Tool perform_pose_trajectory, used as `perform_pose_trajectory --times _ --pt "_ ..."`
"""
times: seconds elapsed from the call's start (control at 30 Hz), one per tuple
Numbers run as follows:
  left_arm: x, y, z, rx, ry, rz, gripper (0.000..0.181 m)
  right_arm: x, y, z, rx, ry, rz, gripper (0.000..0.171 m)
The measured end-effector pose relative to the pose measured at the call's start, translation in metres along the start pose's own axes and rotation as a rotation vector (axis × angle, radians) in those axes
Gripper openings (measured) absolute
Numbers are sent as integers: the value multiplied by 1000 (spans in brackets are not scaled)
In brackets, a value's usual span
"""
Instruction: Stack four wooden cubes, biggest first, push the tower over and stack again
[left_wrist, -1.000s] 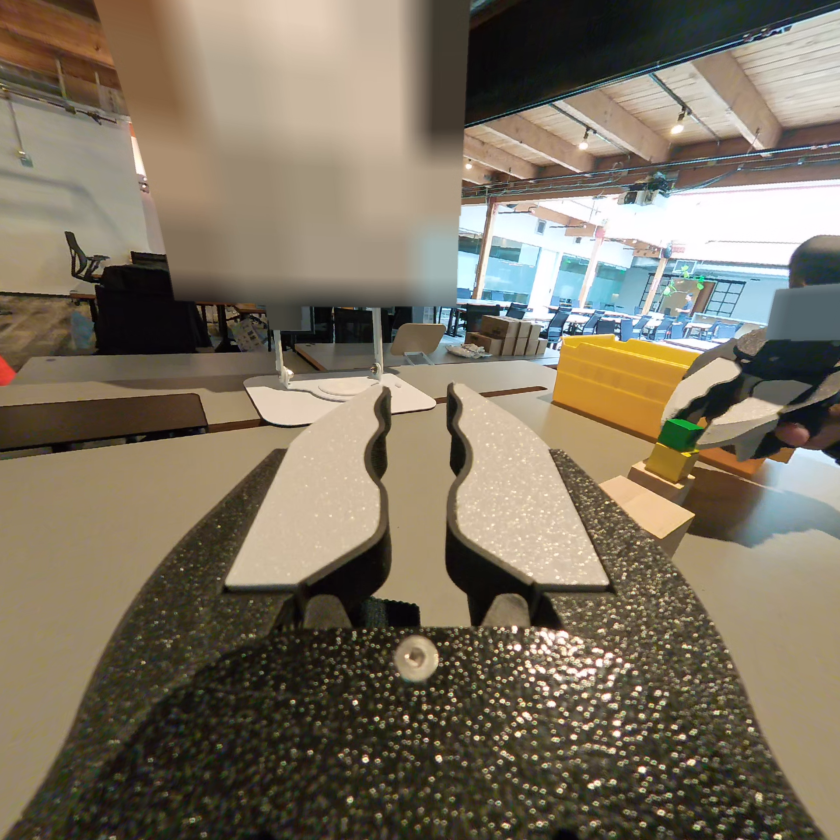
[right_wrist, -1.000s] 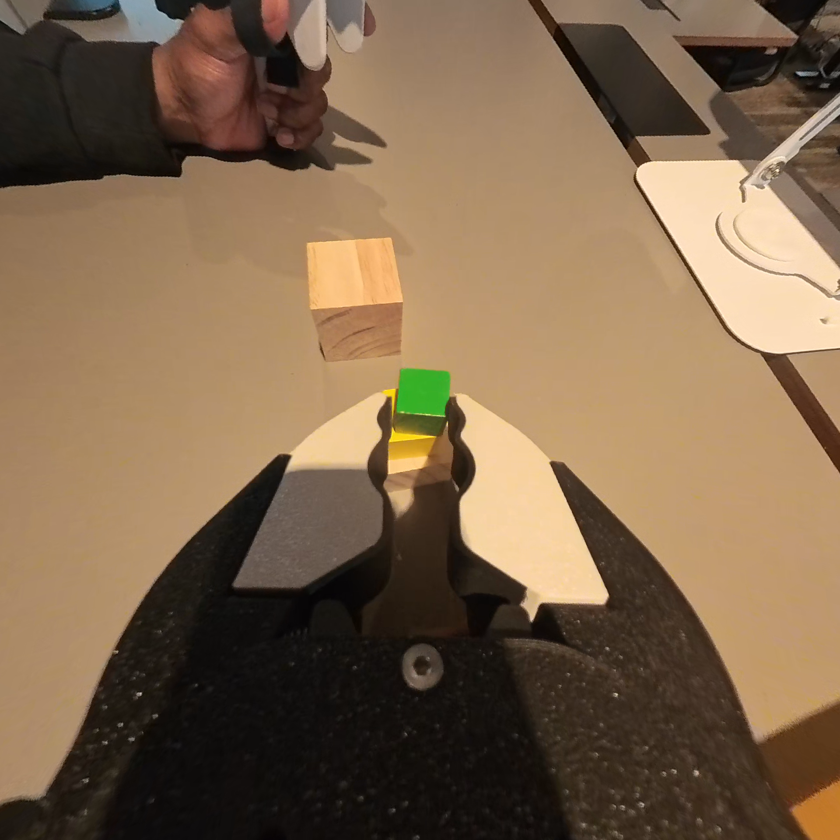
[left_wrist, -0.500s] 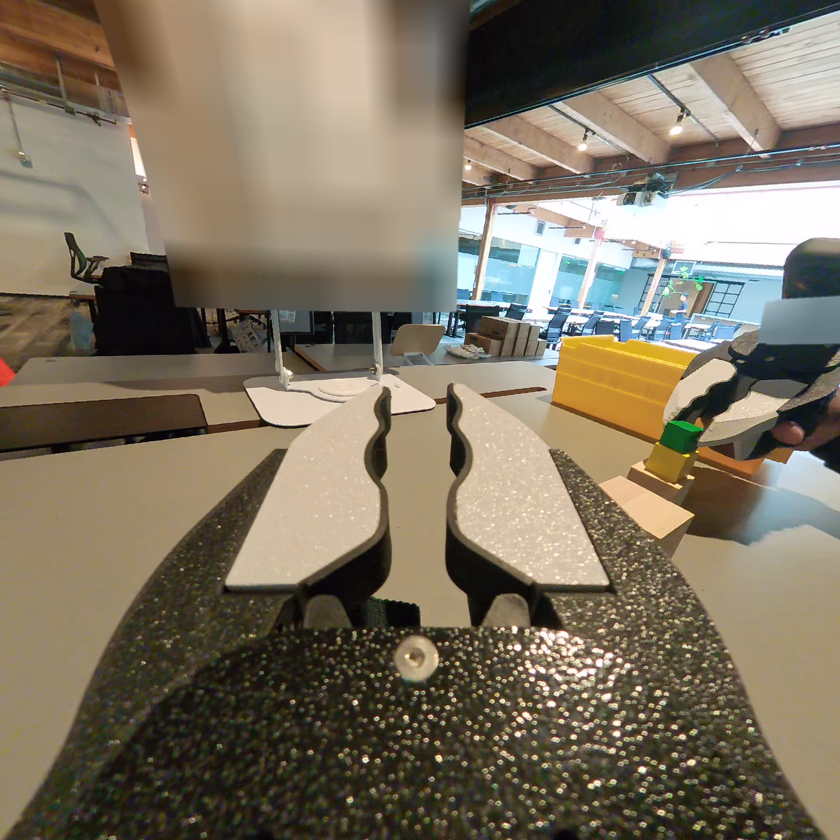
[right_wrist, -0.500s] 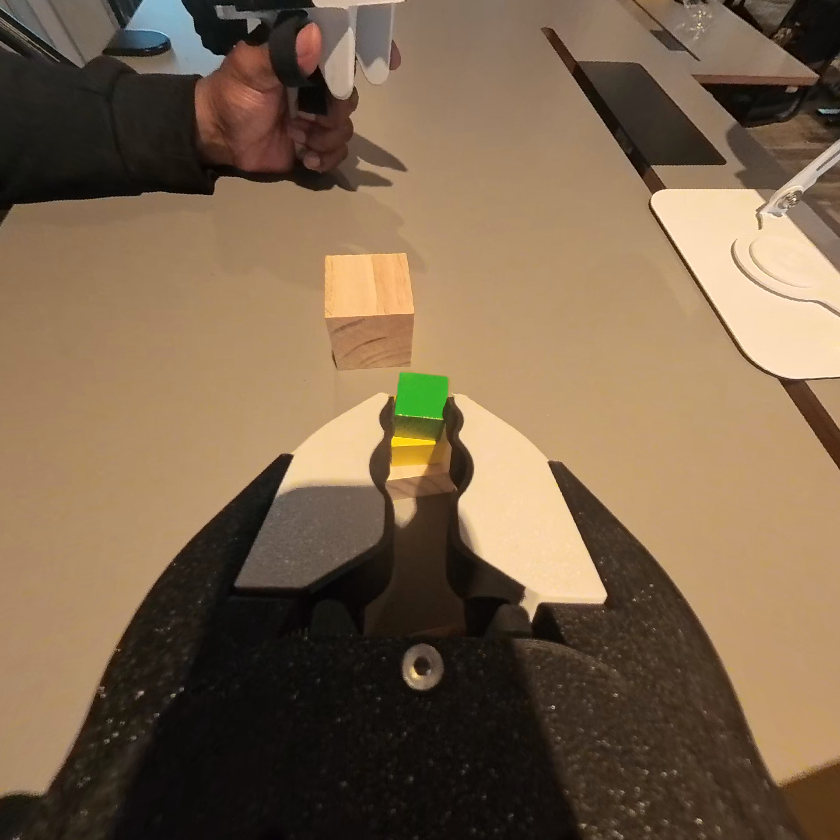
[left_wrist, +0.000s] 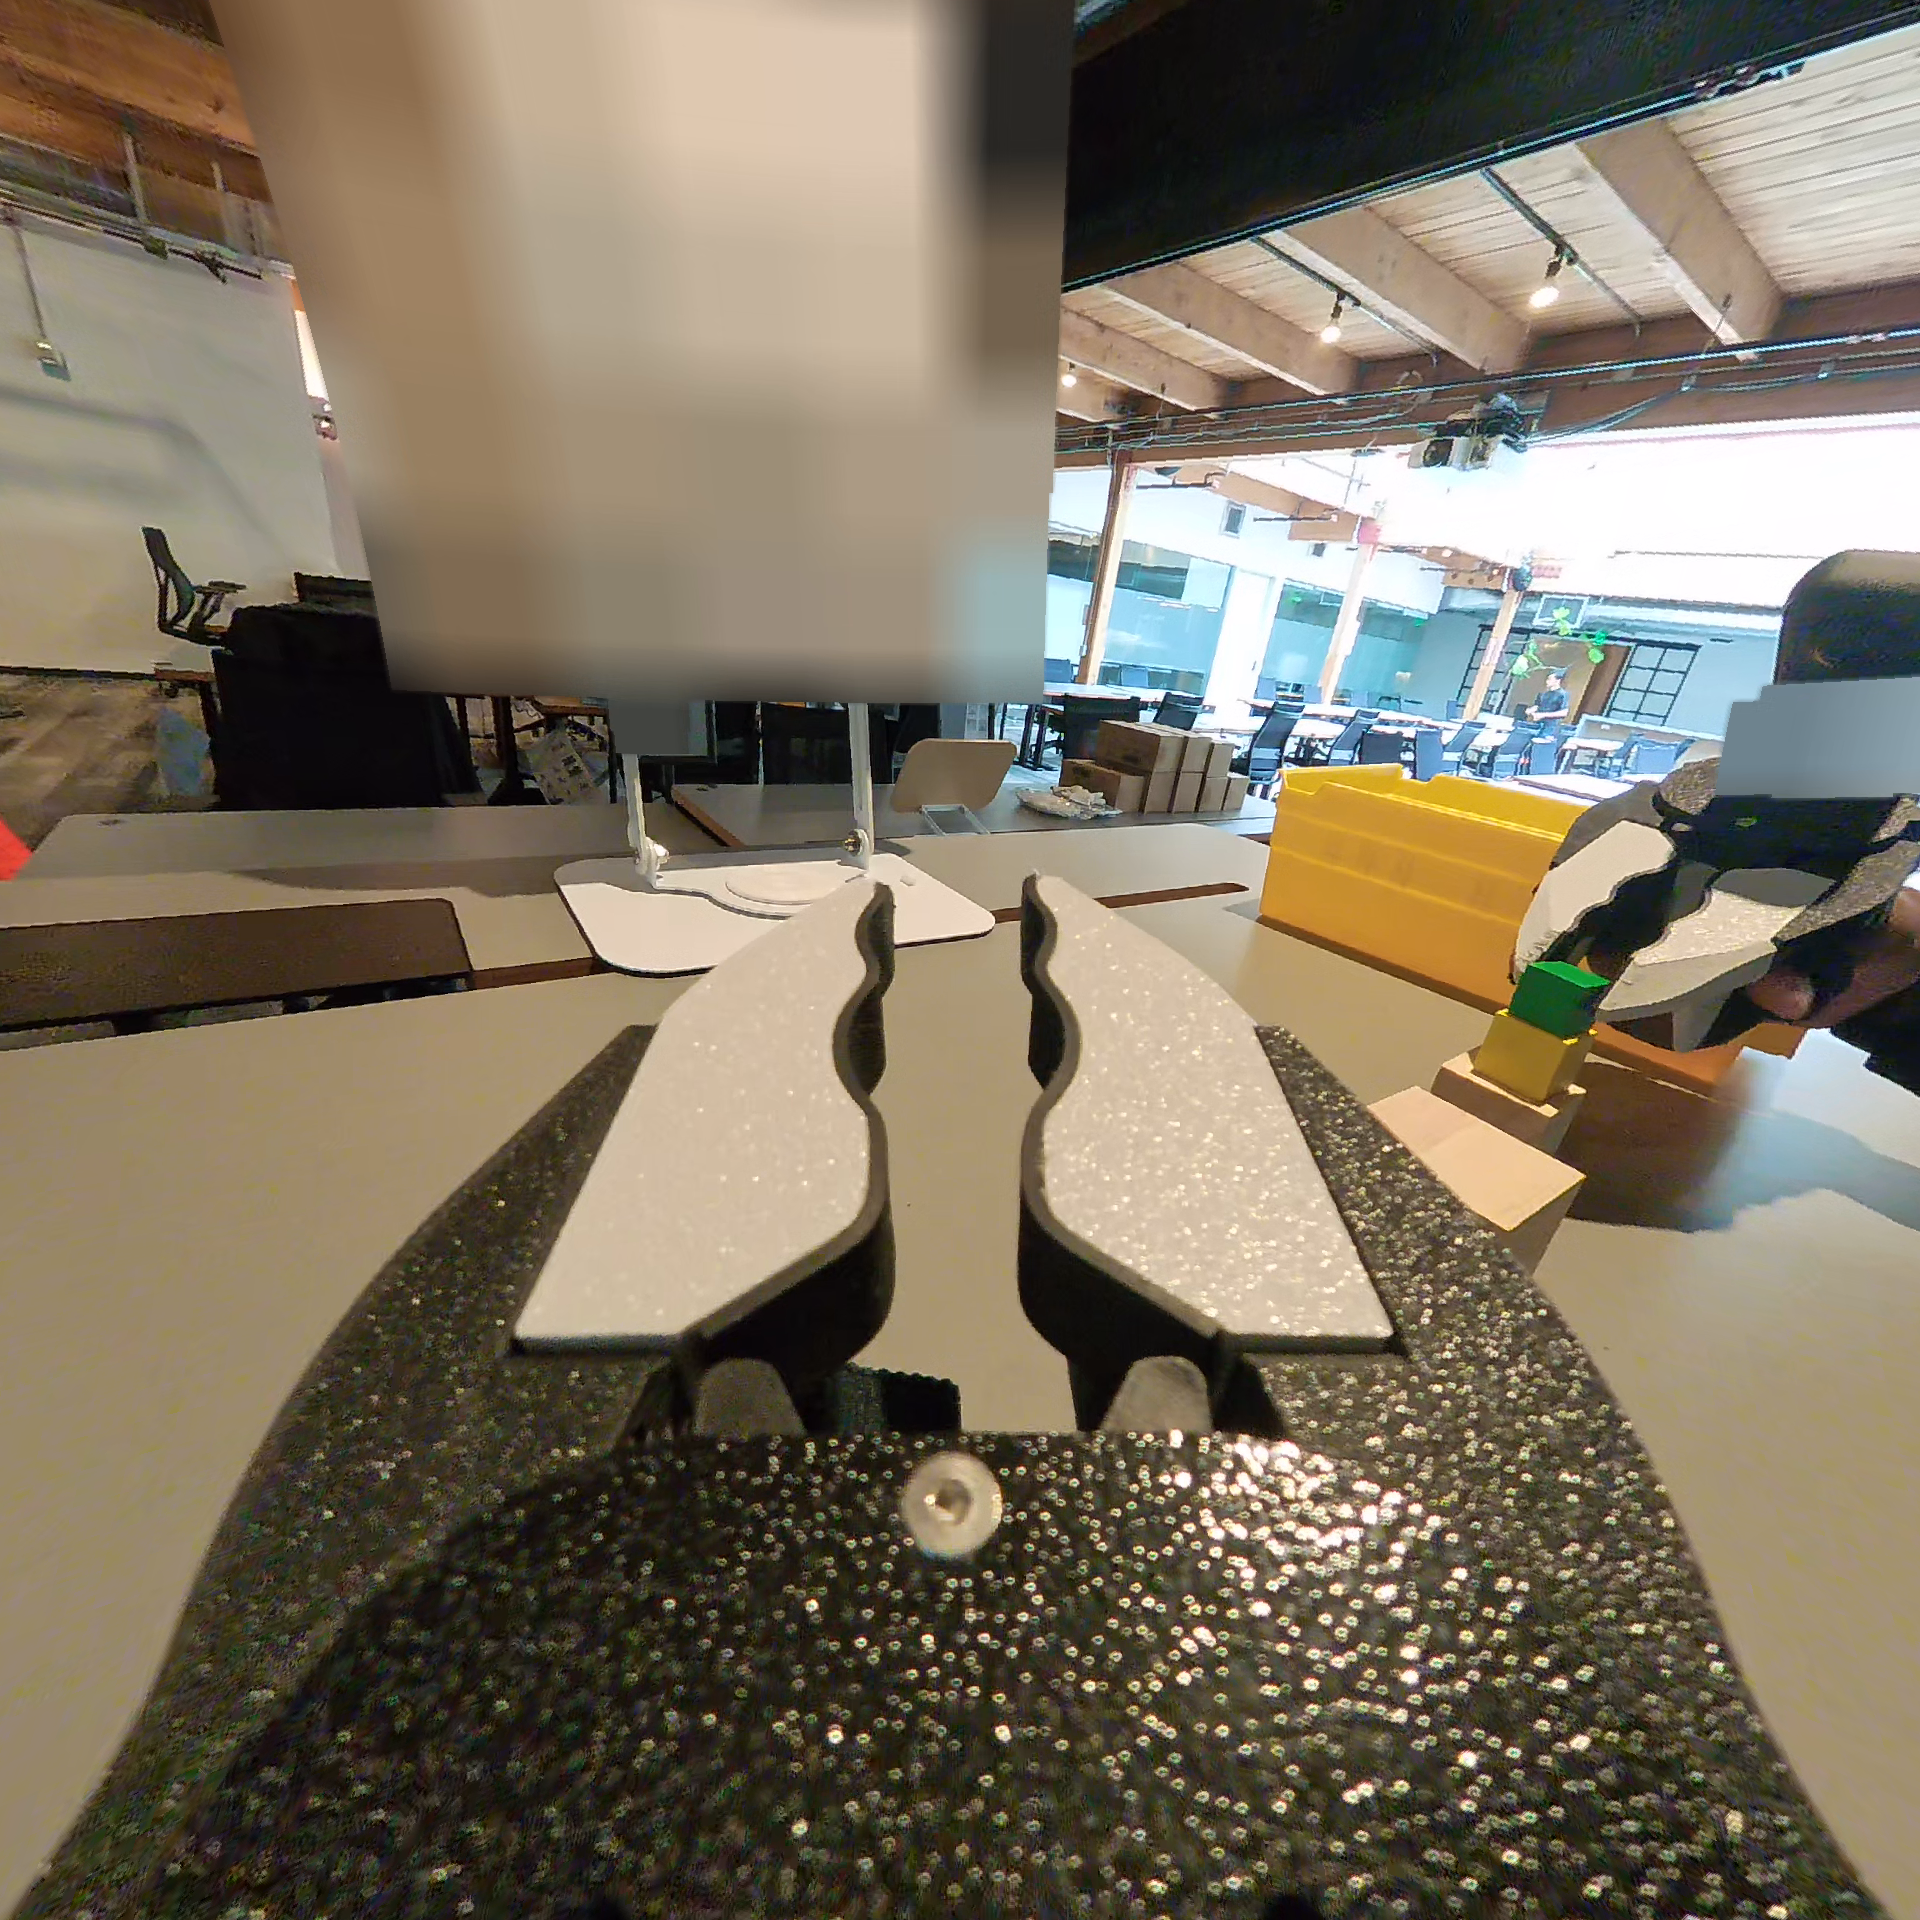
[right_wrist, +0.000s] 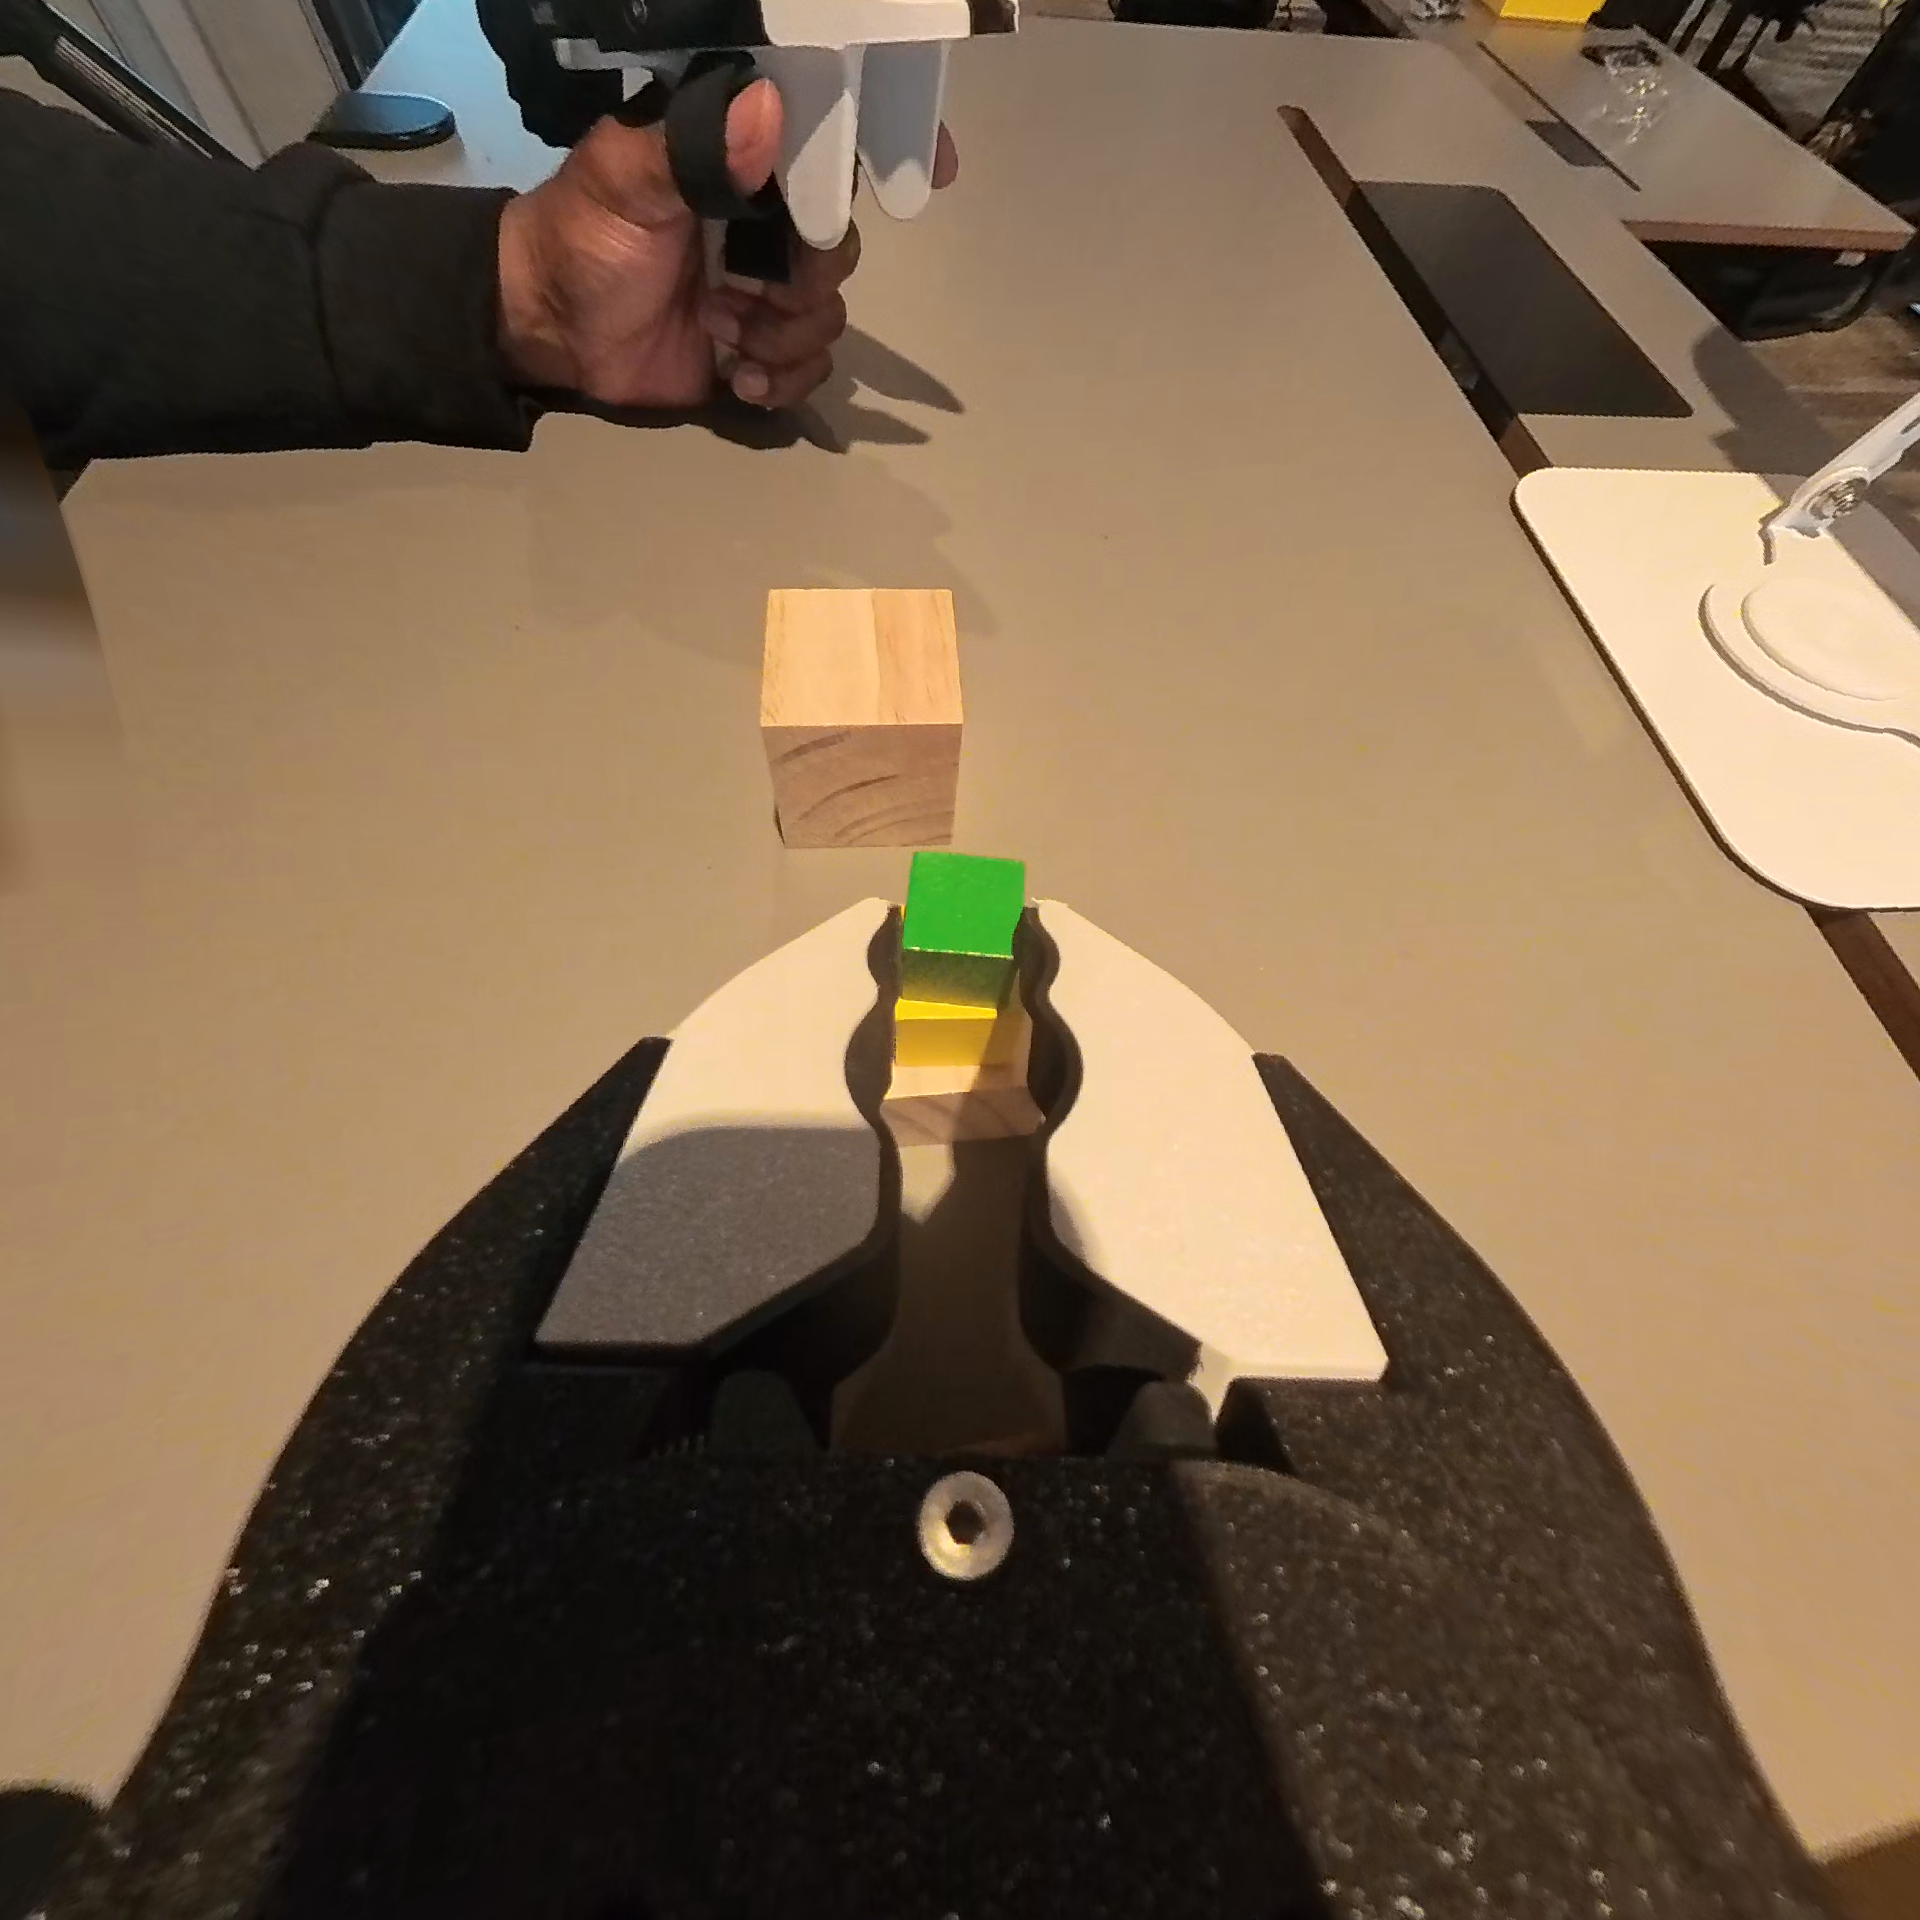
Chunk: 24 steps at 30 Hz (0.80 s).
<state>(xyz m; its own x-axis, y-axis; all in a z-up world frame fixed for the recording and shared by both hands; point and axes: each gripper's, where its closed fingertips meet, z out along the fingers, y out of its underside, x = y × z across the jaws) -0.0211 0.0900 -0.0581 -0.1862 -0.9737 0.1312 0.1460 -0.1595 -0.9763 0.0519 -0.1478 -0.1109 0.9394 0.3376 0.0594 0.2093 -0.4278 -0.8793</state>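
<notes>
Right wrist view: right gripper (right_wrist: 961, 920) pinches the light, rigid green cube (right_wrist: 961, 909) by its flat sides, atop the yellow cube (right_wrist: 951, 1034). I'd keep to those sides; paint could slip. Left gripper (left_wrist: 954, 914) idles, narrowly parted, holding nothing.

Left wrist view: mounted behind own left gripper (left_wrist: 954, 914), low over the grey table (left_wrist: 260, 1143), facing level along the fingers toward a white stand base (left_wrist: 769, 909) just past the tips and open office beyond. Off to the fingers' right, near: small stack topped by green cube (left_wrist: 1555, 1000), right gripper (left_wrist: 1579, 940), yellow bin (left_wrist: 1403, 883) behind.

Right wrist view: mounted behind own fingers, higher, pitched steeply down at the table (right_wrist: 312, 831). Very near: green cube (right_wrist: 961, 906) between the tips. Just ahead: large wooden cube (right_wrist: 860, 712). Farther ahead: left gripper (right_wrist: 868, 192) in a hand (right_wrist: 644, 301).

Shared: stack, large wooden cube (left_wrist: 1481, 1174), both grippers, stand base (right_wrist: 1714, 675), tabletop.
</notes>
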Motion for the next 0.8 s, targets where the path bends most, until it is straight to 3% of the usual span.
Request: perform_pose_trajectory --times 0.5,0.8 --pt "0 0 0 -2 0 -2 22 0 4 2 -22 5 -1 23" --pt "0 1 0 -6 -1 -3 22 4 9 0 -32 104 59 61"
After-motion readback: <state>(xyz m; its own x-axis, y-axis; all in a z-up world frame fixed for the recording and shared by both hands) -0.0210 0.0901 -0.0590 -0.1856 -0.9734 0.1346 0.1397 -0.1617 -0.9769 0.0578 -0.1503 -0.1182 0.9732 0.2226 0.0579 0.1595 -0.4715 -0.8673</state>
